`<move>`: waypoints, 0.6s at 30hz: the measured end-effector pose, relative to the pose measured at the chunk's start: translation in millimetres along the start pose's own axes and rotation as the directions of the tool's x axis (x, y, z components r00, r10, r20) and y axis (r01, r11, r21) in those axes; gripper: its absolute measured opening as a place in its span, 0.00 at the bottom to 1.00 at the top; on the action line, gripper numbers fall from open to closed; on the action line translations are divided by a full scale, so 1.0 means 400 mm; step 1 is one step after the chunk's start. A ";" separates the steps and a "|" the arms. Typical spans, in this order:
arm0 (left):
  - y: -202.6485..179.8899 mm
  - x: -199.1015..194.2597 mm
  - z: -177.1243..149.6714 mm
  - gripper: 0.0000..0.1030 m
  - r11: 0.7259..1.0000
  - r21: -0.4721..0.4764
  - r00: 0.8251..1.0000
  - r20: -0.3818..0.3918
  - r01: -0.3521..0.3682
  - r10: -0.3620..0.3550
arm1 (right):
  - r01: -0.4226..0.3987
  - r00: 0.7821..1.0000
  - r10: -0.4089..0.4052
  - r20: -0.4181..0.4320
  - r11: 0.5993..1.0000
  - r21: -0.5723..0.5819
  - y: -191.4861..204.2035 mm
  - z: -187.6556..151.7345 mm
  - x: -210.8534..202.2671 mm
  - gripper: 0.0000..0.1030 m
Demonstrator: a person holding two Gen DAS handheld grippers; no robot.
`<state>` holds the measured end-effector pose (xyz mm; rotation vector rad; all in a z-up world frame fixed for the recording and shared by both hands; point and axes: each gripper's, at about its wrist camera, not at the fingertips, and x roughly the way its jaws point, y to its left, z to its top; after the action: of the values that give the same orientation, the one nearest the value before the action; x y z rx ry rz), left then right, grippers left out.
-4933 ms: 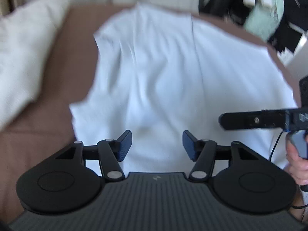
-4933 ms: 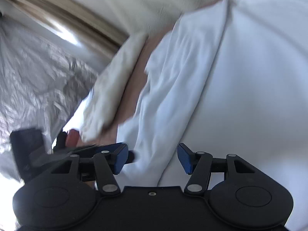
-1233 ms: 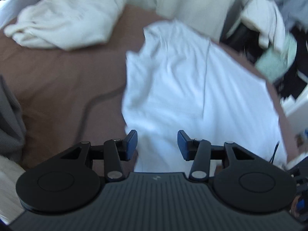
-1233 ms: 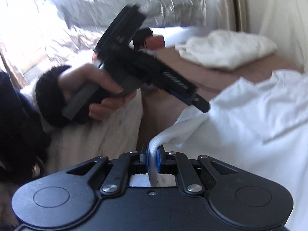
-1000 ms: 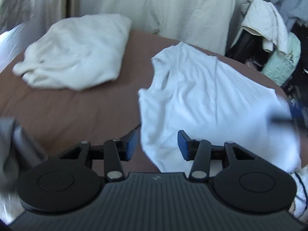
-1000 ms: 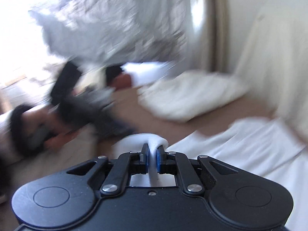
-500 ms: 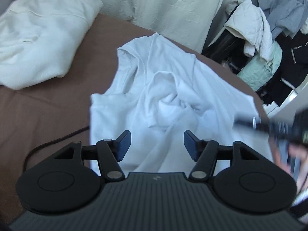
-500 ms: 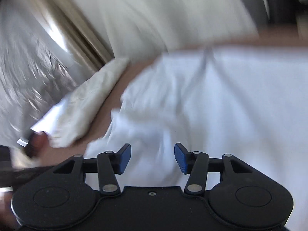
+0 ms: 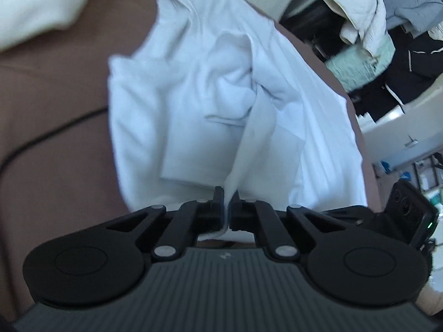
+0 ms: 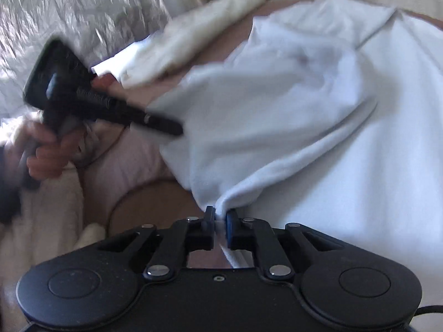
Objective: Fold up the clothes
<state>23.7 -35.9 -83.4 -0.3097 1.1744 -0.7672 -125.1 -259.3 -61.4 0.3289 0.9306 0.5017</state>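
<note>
A white shirt [image 9: 210, 116] is spread, rumpled, on a brown bed [image 9: 55, 144]. Its near hem is pinched by the left gripper [image 9: 227, 206], jaws clenched, while the right gripper [image 10: 218, 222] is closing on another edge, likely so a fold can be lifted.
</note>
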 end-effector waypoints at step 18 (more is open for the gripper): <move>-0.100 -0.130 -0.030 0.05 0.975 0.192 0.972 0.225 -0.113 0.068 | -0.092 0.988 0.103 -0.114 0.991 0.100 -0.007 -0.011 -0.019 0.14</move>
<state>-11.2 -26.9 -27.4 -0.1628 0.8892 -0.7468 -131.7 -265.4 -60.1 0.4356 1.0600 0.5731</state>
